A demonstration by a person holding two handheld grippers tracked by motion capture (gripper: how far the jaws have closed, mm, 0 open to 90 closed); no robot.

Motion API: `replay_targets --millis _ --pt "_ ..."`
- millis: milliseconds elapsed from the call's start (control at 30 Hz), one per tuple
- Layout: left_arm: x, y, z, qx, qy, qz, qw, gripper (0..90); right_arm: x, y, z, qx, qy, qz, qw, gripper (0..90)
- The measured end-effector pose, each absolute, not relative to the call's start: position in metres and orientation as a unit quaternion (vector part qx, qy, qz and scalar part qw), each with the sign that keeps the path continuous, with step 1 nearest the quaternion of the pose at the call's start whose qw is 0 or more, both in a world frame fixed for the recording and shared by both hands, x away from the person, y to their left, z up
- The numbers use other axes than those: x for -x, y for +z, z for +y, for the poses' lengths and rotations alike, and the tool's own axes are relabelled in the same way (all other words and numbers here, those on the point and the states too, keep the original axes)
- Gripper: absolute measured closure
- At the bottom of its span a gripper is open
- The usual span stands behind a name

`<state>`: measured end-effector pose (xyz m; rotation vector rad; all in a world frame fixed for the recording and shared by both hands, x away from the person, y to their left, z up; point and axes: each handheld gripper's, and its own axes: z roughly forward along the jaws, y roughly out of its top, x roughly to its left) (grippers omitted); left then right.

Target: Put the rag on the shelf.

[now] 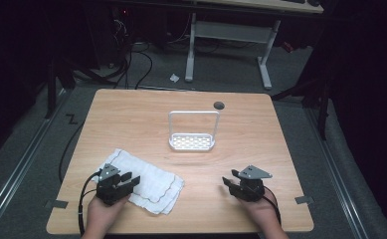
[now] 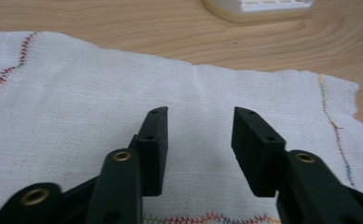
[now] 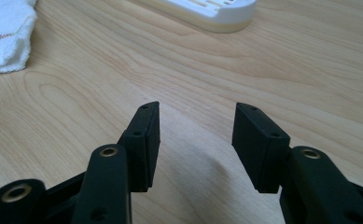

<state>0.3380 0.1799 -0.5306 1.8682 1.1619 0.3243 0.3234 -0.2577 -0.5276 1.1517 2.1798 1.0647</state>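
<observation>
A folded white cloth (image 1: 144, 178) with coloured stitched edges lies on the wooden table (image 1: 131, 119) at the front left. My left gripper (image 1: 130, 179) hovers over its near part, jaws open with nothing between them; the cloth (image 2: 100, 102) spreads under the left gripper (image 2: 198, 122). A white rack (image 1: 192, 130) with a perforated base and a tall wire hoop stands at the table's middle. My right gripper (image 1: 229, 179) sits at the front right over bare wood, open and empty. In the right gripper view the right gripper (image 3: 197, 116) points at the rack base (image 3: 212, 11), with the cloth's corner (image 3: 4, 35) far left.
A dark round hole (image 1: 219, 105) sits in the table near its far edge. Beyond the table are a white desk frame (image 1: 231, 35) and cables on the grey floor. The rack base (image 2: 258, 8) shows at the top of the left gripper view.
</observation>
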Motion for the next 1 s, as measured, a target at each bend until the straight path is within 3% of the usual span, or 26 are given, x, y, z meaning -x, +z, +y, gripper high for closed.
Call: replay_targets --millis 33,300,400,533,800,900,1000 --pt "-0.337 -0.53 0.178 -0.763 0.128 0.462 0.434 66.4 -0.324 -0.529 -0.253 -0.415 0.384 0.794 0.221 52.1" --pt "-0.334 -0.528 0.173 -0.774 0.127 0.449 0.429 82.8 -0.324 -0.525 -0.232 -0.401 0.4 0.799 0.2 56.2" --pt "-0.334 -0.529 0.173 -0.782 0.118 0.442 0.424 85.4 -0.328 -0.518 -0.21 -0.377 0.416 0.806 0.188 63.7" --pt "-0.33 -0.528 0.172 -0.787 0.11 0.437 0.421 89.7 -0.337 -0.511 -0.185 -0.359 0.422 0.814 0.173 64.4" --pt "-0.318 -0.527 0.17 -0.8 0.097 0.428 0.408 89.8 -0.357 -0.515 -0.132 -0.326 0.408 0.839 0.152 66.9" --pt "-0.319 -0.528 0.169 -0.806 0.094 0.424 0.403 89.8 -0.361 -0.518 -0.119 -0.319 0.408 0.844 0.141 71.4" --pt "-0.32 -0.531 0.168 -0.808 0.088 0.426 0.398 89.8 -0.365 -0.525 -0.11 -0.315 0.39 0.855 0.134 82.2"
